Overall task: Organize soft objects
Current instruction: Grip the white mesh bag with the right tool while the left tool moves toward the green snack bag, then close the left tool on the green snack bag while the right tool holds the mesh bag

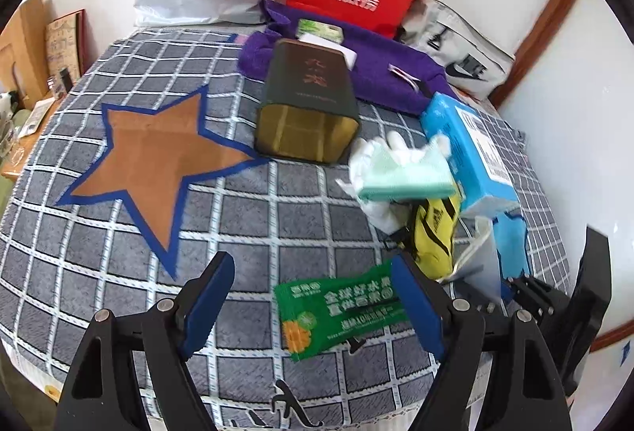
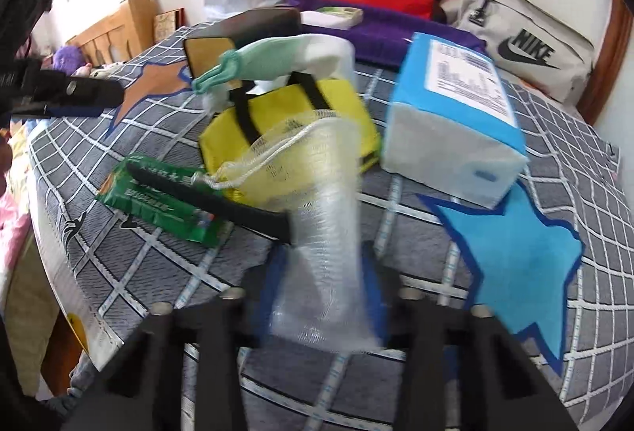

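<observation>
From the left wrist, the left gripper hangs wide and empty just over a green snack packet on the checked bedspread. Beyond lie a dark tin on its side, a mint cloth over white gloves, a yellow pouch and a blue tissue pack.

From the right wrist, the right gripper is clamped on a white mesh drawstring bag, lifted and blurred, so possibly mid-move. The soft things sit in a loose heap; sorting looks barely begun, with most items left to place.
</observation>
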Available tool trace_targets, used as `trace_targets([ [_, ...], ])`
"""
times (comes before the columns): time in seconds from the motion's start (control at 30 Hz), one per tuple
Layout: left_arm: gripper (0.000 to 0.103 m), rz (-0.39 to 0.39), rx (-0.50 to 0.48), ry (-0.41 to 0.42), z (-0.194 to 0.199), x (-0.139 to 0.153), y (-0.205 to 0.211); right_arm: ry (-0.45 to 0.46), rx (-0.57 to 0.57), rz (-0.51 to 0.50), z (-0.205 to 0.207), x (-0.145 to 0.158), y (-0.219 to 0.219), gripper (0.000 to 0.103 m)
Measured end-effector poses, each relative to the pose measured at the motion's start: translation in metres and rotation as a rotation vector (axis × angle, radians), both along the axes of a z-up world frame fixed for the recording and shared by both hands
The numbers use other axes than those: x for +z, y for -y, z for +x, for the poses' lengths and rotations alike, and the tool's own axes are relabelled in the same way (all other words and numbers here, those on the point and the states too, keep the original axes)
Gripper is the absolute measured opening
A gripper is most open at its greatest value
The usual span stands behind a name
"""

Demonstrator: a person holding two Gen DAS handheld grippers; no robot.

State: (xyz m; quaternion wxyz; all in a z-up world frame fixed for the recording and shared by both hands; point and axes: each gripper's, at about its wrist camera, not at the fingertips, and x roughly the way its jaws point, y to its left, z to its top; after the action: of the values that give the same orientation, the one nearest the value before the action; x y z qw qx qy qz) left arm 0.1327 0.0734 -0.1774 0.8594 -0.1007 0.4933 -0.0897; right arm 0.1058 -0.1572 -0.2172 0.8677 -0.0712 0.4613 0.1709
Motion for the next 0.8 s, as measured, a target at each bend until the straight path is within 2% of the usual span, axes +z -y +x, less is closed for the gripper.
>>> trace_targets([
  [0.03,0.08,0.003,-0.01,0.002,-0.002,-0.001,0.003,-0.001,-0.009,0.0,0.0,0.0,0.003,0.012],
  [0.07,0.08,0.007,-0.025,0.004,-0.004,-0.003,0.007,-0.004,-0.021,0.003,0.0,0.0,0.007,0.008],
  [0.23,0.08,0.022,-0.084,0.01,-0.011,-0.009,0.024,0.002,-0.047,0.037,-0.001,0.005,0.016,0.007],
  [0.33,0.08,0.067,-0.115,0.012,-0.012,-0.013,0.034,0.025,-0.051,0.067,-0.005,0.013,0.021,0.007],
  [0.4,0.08,0.126,-0.121,0.012,-0.015,-0.019,0.039,0.062,-0.072,0.12,-0.008,0.025,0.03,0.006],
  [0.5,0.079,0.137,-0.131,0.007,-0.018,-0.024,0.038,0.074,-0.092,0.207,-0.006,0.038,0.043,0.006],
  [0.73,0.08,0.177,-0.195,-0.018,-0.024,-0.039,0.043,0.081,-0.147,0.163,-0.002,0.036,0.054,0.006],
  [0.8,0.081,0.236,-0.216,0.0,-0.027,-0.044,0.05,0.081,-0.181,0.174,-0.003,0.038,0.063,0.006],
])
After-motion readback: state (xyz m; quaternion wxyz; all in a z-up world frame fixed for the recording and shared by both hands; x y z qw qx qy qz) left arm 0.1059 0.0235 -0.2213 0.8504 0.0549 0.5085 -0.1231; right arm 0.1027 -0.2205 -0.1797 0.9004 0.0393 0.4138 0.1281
